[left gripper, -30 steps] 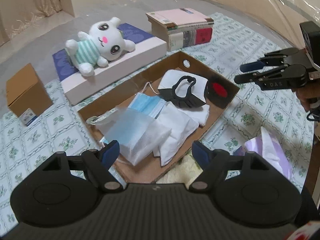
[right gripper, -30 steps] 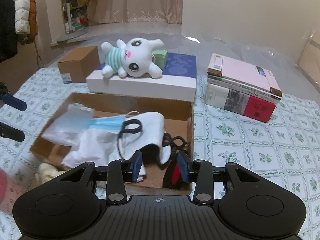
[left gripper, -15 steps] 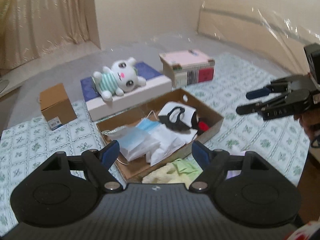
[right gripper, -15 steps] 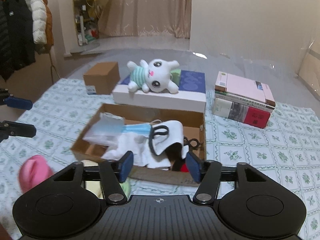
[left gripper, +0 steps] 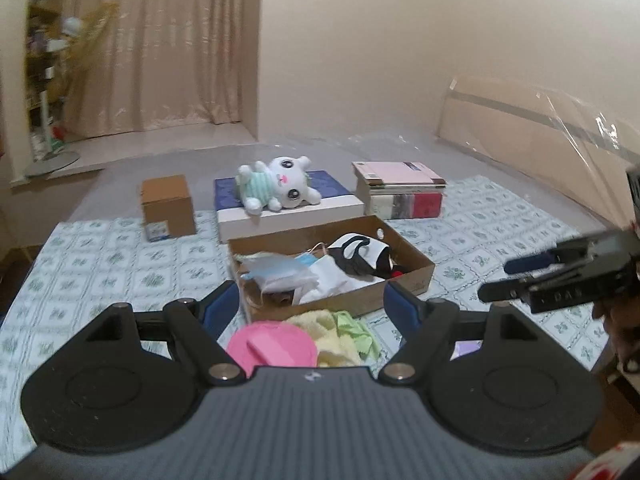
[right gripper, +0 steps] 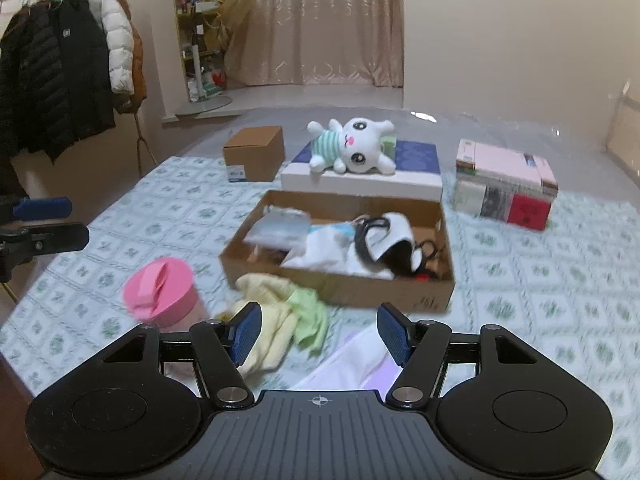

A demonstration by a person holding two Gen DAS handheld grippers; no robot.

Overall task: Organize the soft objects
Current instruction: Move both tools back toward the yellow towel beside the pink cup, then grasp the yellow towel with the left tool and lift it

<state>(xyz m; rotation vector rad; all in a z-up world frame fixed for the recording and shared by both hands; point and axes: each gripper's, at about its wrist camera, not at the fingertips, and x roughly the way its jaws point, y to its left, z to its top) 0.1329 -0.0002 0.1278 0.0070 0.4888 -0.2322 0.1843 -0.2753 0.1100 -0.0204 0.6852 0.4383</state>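
On the patterned cloth, from left to right in the right wrist view: left gripper (right gripper: 60, 222) at the far left edge, jaws spread, nothing between them. Next, a pink lidded container (right gripper: 160, 294), standing on the cloth clear of the box. Just right of it, a crumpled yellow cloth (right gripper: 266, 312) with a green cloth (right gripper: 310, 310) lying against it — both touching the near wall of the shallow cardboard box (right gripper: 340, 290). Inside the box, a clear packet (right gripper: 278, 228) at the left, a blue face mask (right gripper: 334, 229) and white fabric (right gripper: 328, 256) in the middle, a white mask with black straps (right gripper: 394, 234) toward the right, and a speck of red at the right near corner, too small to tell. Behind the box, a small brown carton (right gripper: 254, 152), then a plush white bunny (right gripper: 354, 146) lying on a white-and-blue flat box (right gripper: 362, 180), then a stack of books (right gripper: 506, 182) at the right. Near the bottom, right gripper (right gripper: 320, 334) — jaws just been opening, now spread, empty, above a pale lilac cloth (right gripper: 352, 364). In the left wrist view, same gripper (left gripper: 516, 278) at the right edge, jaws parted.
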